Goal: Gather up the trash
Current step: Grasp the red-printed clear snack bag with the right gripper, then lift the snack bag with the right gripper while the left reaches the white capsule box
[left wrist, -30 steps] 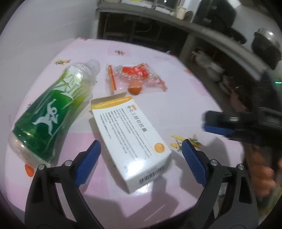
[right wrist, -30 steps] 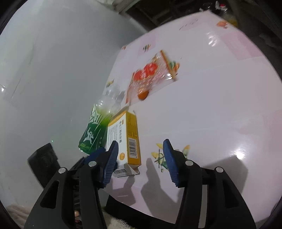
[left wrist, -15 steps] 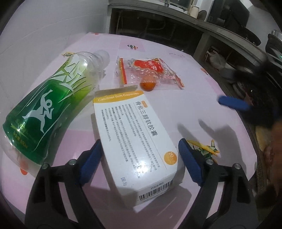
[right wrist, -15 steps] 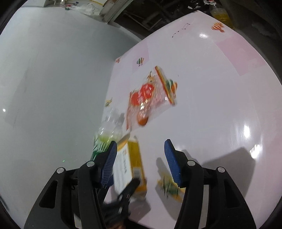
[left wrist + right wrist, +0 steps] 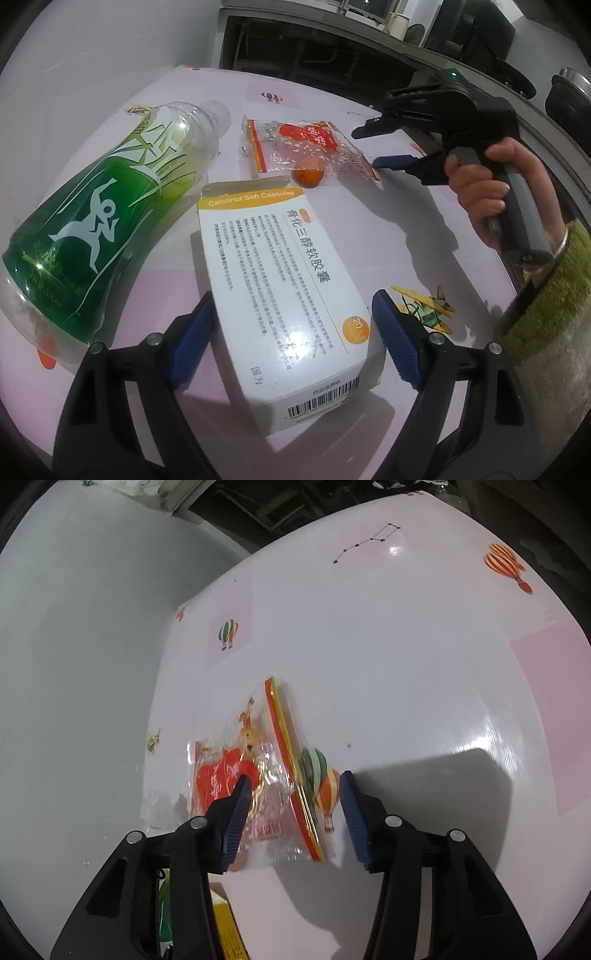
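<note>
The right claw [image 5: 293,814] has swung over to straddle the snack wrapper [image 5: 258,779], while the left claw [image 5: 291,341] brackets the capsule box [image 5: 280,280]; both gape, poised to pinch.

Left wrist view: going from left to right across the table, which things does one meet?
Green bottle → white medicine box → right hand-held gripper, held in the person's hand.

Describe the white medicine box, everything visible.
The medicine box is white card with an orange-yellow band reading "Calcitriol Soft Capsules", Chinese text, an orange "20" dot and a barcode on its near end. It lies flat on the pink table, far end flap raised open. It sits between the open fingers of the left gripper; contact is unclear. The green bottle lies alongside.
</note>
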Tool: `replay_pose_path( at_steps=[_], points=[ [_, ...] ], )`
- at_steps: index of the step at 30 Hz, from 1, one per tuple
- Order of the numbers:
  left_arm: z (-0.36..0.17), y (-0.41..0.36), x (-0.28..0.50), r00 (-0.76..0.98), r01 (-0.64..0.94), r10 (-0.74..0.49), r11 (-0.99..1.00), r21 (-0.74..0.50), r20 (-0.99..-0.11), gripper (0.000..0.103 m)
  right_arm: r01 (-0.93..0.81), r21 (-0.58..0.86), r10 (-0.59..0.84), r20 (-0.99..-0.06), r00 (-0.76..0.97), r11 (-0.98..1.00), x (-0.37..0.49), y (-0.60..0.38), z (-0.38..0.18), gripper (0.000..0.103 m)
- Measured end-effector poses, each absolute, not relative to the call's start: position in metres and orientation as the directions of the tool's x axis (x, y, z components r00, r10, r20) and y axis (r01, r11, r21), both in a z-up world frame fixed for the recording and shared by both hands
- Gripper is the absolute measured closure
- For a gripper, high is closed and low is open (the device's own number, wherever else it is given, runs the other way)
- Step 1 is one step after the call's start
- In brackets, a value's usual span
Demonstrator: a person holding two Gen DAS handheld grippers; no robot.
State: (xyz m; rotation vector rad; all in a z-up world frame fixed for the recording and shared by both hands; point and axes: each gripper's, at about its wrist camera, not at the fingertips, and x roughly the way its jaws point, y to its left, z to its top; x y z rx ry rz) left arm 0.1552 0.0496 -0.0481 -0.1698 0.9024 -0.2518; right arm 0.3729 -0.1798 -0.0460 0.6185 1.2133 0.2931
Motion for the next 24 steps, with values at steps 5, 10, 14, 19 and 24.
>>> replay_pose_path(
  at_steps=[5, 10, 14, 19, 24],
  points=[
    [-0.048, 0.049, 0.157, 0.592, 0.148, -0.293, 0.955, -0.256, -0.751, 0.023, 0.064, 0.531, 0.49, -0.816, 0.308, 0.845, 0.378, -0.162, -0.044, 0.069],
    [-0.049, 0.05, 0.157, 0.59, 0.145, -0.297, 0.954, -0.264, -0.751, 0.023, 0.049, 0.501, 0.471, -0.839, 0.272, 0.864, 0.377, -0.151, -0.047, 0.09],
    [-0.048, 0.051, 0.157, 0.589, 0.14, -0.299, 0.953, -0.269, -0.751, 0.023, 0.065, 0.525, 0.492, -0.829, 0.265, 0.849, 0.372, -0.154, -0.05, 0.096],
    [-0.048, 0.052, 0.156, 0.591, 0.14, -0.296, 0.954, -0.266, -0.75, 0.023, 0.093, 0.581, 0.537, -0.793, 0.287, 0.808, 0.358, -0.165, -0.048, 0.098],
    [-0.049, 0.049, 0.152, 0.598, 0.148, -0.283, 0.959, -0.243, -0.75, 0.023, 0.104, 0.65, 0.579, -0.729, 0.366, 0.753, 0.323, -0.198, -0.025, 0.098]
  ],
)
